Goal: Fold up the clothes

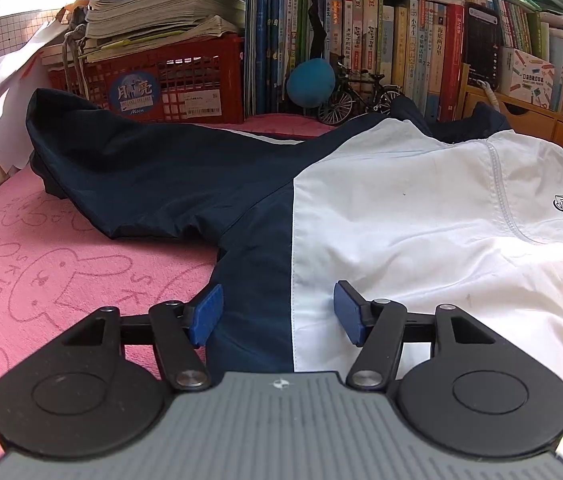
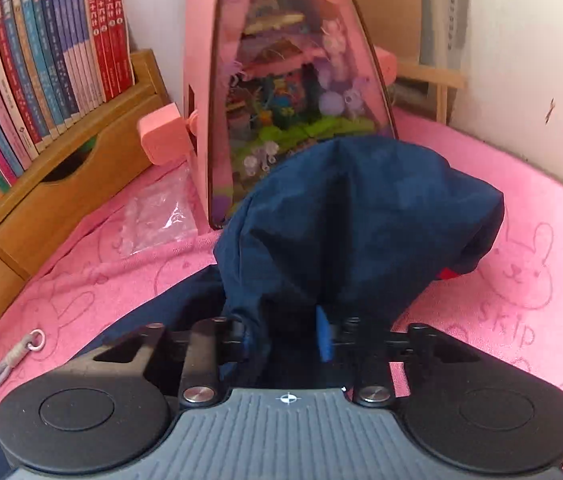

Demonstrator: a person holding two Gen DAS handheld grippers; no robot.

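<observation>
The left tool [image 1: 278,314] hung with its jaws apart over the jacket [image 1: 401,208], spread on the pink rabbit towel [image 1: 41,280], apparently ready to steady it. The right tool [image 2: 285,338] was clamped on the navy sleeve [image 2: 353,220], probably to fold it inward.

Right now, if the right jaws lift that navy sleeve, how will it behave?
Probably floppy: the navy sleeve bunches and creases in the right gripper. It looks thin, so likely light. The rest of the jacket lies spread on the pink towel and may drag along.
</observation>
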